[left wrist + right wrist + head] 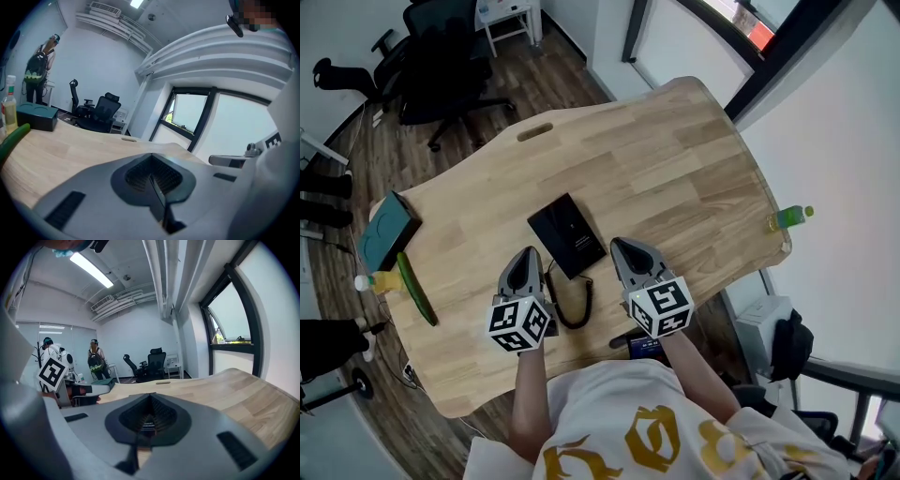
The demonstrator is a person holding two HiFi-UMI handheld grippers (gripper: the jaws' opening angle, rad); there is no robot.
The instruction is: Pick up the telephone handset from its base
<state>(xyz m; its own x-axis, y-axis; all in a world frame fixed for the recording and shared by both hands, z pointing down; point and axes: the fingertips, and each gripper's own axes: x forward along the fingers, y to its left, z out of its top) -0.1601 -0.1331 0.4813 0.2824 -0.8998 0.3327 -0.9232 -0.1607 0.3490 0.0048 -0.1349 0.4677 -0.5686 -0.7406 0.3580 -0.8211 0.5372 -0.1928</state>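
Both grippers hang just over the near part of the tabletop [675,159], one in each of my hands. My left gripper [526,253] has its jaws pressed together with nothing between them, and its own view shows the two dark pads meeting along one line. My right gripper [617,246] also looks closed and empty, its jaws coming to a single point.

The black telephone [568,234] lies flat on the wood, slightly turned, between the two gripper tips and just ahead of them. Neither gripper touches it. I cannot make out the handset apart from the base from above. Its coiled cord [574,305] loops back toward me, passing close beside the left gripper.

Far to my left a dark green box [389,230] sits at the table's edge, with a long green object [417,289] and a yellow bottle [380,281] beside it. A small green bottle [791,217] shows at the right edge. Black office chairs [441,56] stand on the floor beyond the table.
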